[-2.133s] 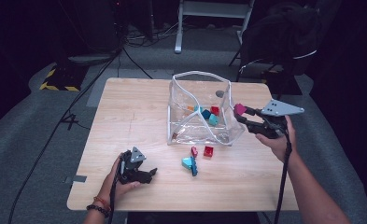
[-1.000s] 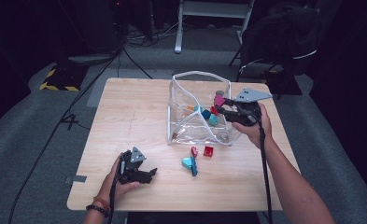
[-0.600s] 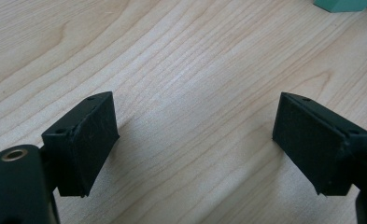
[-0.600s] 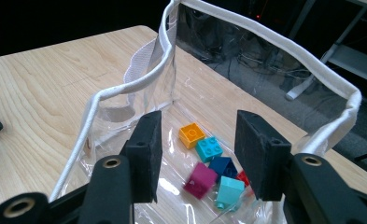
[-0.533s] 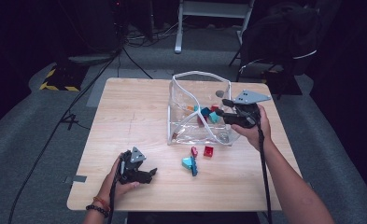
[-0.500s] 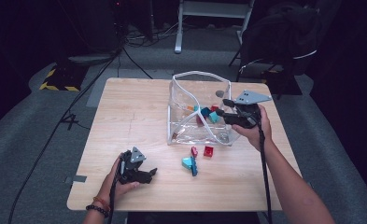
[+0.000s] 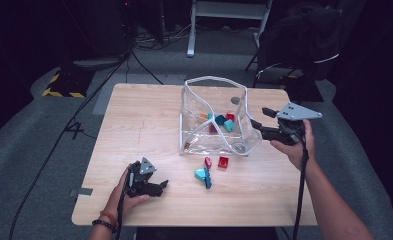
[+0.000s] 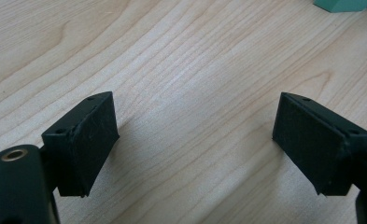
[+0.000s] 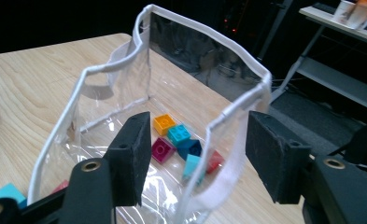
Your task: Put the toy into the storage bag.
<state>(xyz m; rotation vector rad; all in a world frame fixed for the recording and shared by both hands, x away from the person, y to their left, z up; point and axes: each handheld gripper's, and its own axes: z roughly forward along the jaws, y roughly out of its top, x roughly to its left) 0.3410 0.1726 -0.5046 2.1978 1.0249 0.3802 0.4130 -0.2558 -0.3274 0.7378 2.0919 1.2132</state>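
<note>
A clear plastic bag (image 7: pixel 199 107) with a white rim stands open in the middle of the wooden table (image 7: pixel 139 115). Inside it lie several bricks: orange (image 9: pixel 164 123), teal (image 9: pixel 178 134), magenta (image 9: pixel 161 150) and red (image 9: pixel 215 161). My right gripper (image 7: pixel 260 118) hovers just right of the bag, and its jaws have just been opening with nothing between them. In the right gripper view the gripper (image 9: pixel 200 140) looks at the bag's near corner. My left gripper (image 7: pixel 157 186) rests open on the table at the front left, with bare wood between its pads (image 8: pixel 85 140).
In front of the bag lie a red brick (image 7: pixel 223 161), a small dark red brick (image 7: pixel 208 161) and joined teal bricks (image 7: pixel 203 175); a teal brick (image 8: pixel 344 4) shows in the left gripper view. A chair and cables stand beyond the table's far edge.
My right gripper has drawn back to the right from over the bag and its jaws have spread. The magenta brick it carried earlier is gone from them. The left hand has not moved.
</note>
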